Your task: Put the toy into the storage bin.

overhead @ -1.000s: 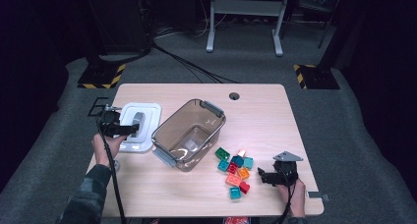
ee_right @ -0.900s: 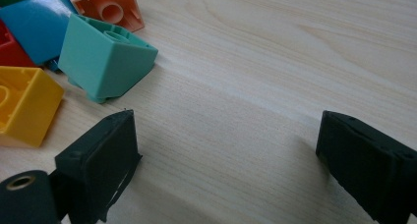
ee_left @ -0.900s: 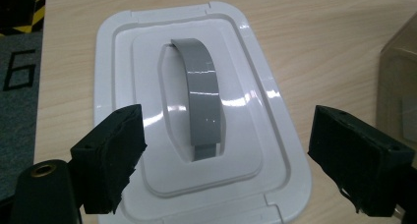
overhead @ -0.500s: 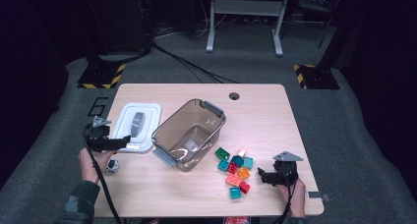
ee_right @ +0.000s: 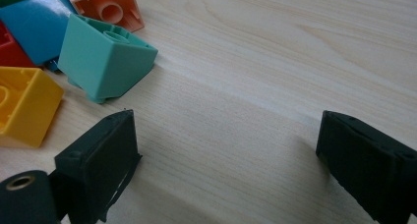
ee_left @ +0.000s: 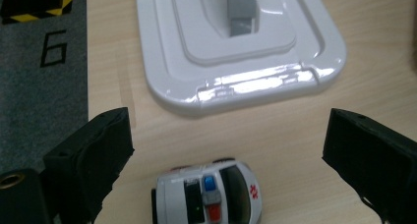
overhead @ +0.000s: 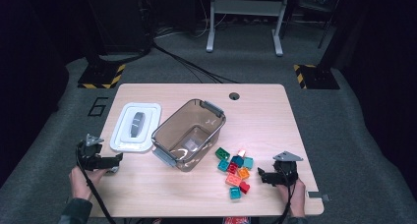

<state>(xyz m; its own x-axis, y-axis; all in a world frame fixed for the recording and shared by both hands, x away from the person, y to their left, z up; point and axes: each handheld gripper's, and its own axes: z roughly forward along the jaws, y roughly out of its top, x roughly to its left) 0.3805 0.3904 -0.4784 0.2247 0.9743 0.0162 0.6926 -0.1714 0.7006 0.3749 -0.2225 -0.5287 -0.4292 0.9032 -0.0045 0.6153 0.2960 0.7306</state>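
The toy car (ee_left: 206,194) lies on the desk (overhead: 255,116) between the wide-apart jaws of the left tongs (ee_left: 231,165), its long axis across the gap, just before the white lid (ee_left: 236,47). The right tongs (ee_right: 226,160), also apart, wait beside the blocks (overhead: 235,169).

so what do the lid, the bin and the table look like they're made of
Lid: glossy white plastic, judging by its sharp highlights and moulded ridges. Bin: smoky see-through plastic, since the table shows through its walls. Table: pale wood grain, matte; whether laminate or solid wood can't be told.
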